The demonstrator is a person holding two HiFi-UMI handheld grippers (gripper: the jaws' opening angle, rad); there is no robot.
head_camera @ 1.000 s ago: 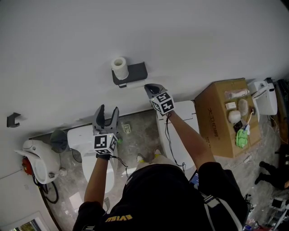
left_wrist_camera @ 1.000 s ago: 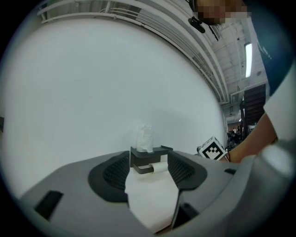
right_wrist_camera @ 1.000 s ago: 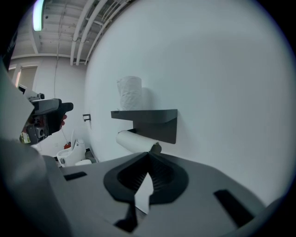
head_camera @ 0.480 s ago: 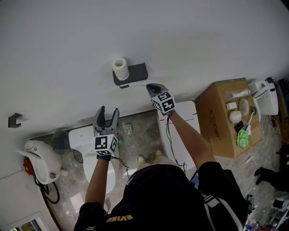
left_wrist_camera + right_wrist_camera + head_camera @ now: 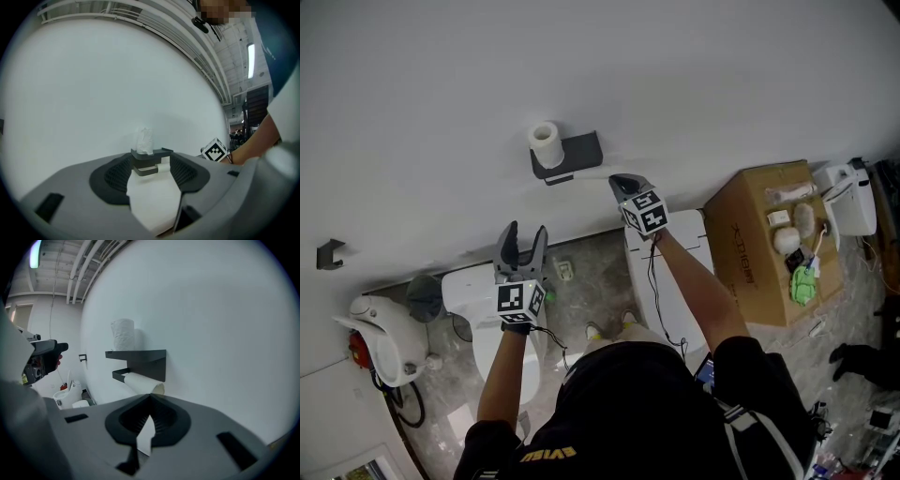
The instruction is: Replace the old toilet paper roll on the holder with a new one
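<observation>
The old roll (image 5: 140,383) sits on the lower bar of the dark holder (image 5: 577,150), which is fixed to the white wall (image 5: 694,84) just above the middle of the head view. It looks slim and nearly used up. Its long axis runs along the wall, across the frame in the head view. In the right gripper view it slants from the middle left down toward the centre, with its open end turned toward the camera. The right gripper (image 5: 622,182) is the nearer one by far. It is just right of and below the holder in the head view, its jaws are closed with nothing between them, and the roll's free end lies just above and beyond their tips. The left gripper (image 5: 525,230) is well apart at lower left. Its jaws stand open and empty, and in its own view they frame the holder from a distance. The new roll (image 5: 547,143) stands upright on the holder's top shelf, at its left end. Judging from this, the pull-off falls to the right gripper, which would have to open its jaws first and then draw the roll along its axis toward frame right.
</observation>
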